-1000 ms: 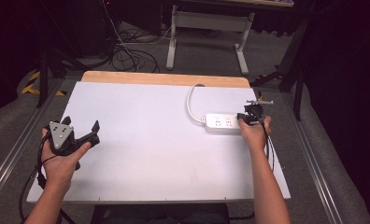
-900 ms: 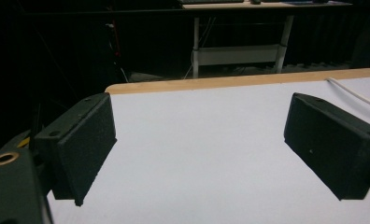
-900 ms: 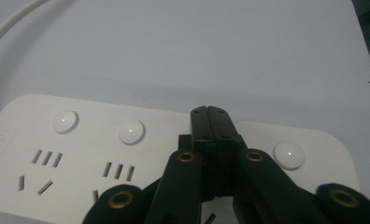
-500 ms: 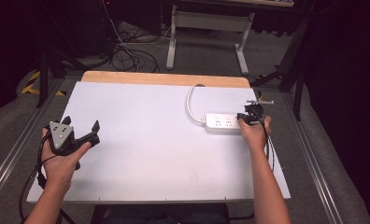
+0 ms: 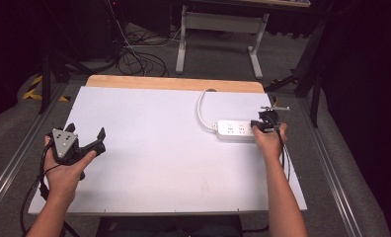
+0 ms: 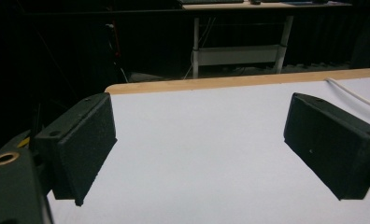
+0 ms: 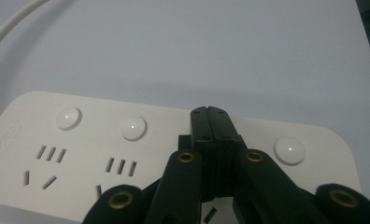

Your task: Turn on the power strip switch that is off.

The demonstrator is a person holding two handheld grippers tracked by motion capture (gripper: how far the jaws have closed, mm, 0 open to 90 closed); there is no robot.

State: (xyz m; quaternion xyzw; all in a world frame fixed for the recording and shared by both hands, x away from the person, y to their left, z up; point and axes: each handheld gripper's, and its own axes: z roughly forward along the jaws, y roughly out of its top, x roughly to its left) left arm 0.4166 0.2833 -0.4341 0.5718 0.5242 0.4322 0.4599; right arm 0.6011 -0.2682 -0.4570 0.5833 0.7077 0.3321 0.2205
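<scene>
The left gripper [image 5: 85, 143] rested at the table's [image 5: 149, 163] left edge, its jaws wide apart with nothing between them. The power strip [image 5: 235, 130] lay near the right edge, and the right gripper [image 7: 210, 116], jaws pressed together, sat over its buttons [image 7: 133, 128].

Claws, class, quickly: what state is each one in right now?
Left claw: open, holding nothing, over the bare table.
Right claw: closed, nothing between its jaws, tips over the power strip.

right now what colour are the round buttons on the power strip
White, like the power strip itself; the round buttons show best in the right gripper view.
</scene>
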